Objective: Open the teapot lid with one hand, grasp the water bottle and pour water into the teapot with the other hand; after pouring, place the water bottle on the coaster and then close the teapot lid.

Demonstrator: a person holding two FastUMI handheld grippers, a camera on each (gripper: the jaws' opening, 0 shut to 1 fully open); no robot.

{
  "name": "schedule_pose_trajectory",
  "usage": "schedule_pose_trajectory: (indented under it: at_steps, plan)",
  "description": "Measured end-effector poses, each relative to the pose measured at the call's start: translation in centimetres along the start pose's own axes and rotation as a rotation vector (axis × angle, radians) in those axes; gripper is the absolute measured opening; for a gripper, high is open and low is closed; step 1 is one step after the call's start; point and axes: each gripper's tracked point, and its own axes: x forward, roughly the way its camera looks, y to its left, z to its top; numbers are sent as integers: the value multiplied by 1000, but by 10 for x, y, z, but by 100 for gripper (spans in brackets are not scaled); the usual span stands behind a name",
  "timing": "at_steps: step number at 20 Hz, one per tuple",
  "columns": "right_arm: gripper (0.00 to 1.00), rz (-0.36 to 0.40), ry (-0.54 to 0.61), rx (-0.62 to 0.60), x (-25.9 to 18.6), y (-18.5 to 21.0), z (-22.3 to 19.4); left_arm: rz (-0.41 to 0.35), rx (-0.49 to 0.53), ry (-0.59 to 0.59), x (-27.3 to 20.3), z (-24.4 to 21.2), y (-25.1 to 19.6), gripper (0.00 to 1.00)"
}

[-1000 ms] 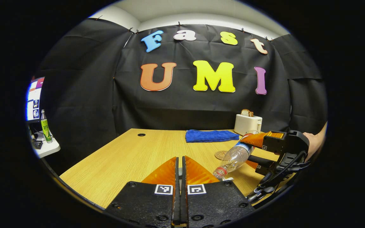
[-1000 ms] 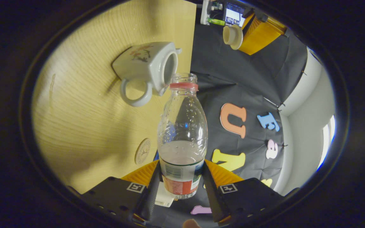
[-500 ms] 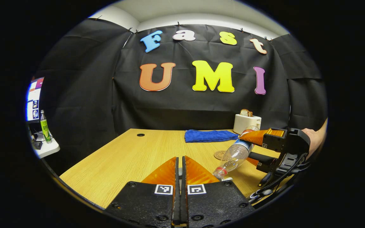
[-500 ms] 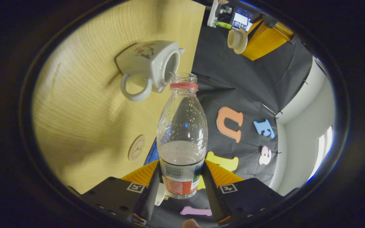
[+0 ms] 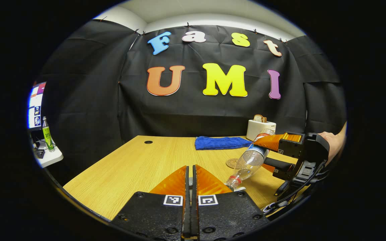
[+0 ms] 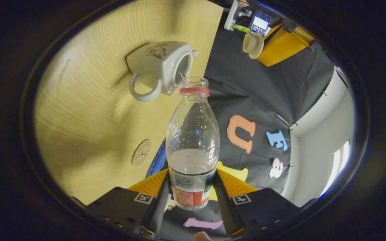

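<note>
Gripping the water bottle (image 6: 192, 147), the right tool (image 6: 191, 187) tilts its mouth beside the teapot (image 6: 161, 65).

I count one water bottle (image 6: 193, 147), one teapot (image 6: 161, 65), one lid (image 6: 253, 45) at upper right, one coaster (image 6: 141, 152), one blue cloth (image 5: 221, 143), one toaster (image 5: 260, 129), one green bottle (image 5: 47, 134) at far left, and two tools (image 5: 189, 174) (image 6: 193, 187).
</note>
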Motion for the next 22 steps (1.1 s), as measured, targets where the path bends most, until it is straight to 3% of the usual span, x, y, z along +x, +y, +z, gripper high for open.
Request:
schedule_pose_trajectory:
  at_steps: [22]
  plan:
    - [70,-63,-24,-129,7,-26,1,5,-2,1,-1,0,3,2]
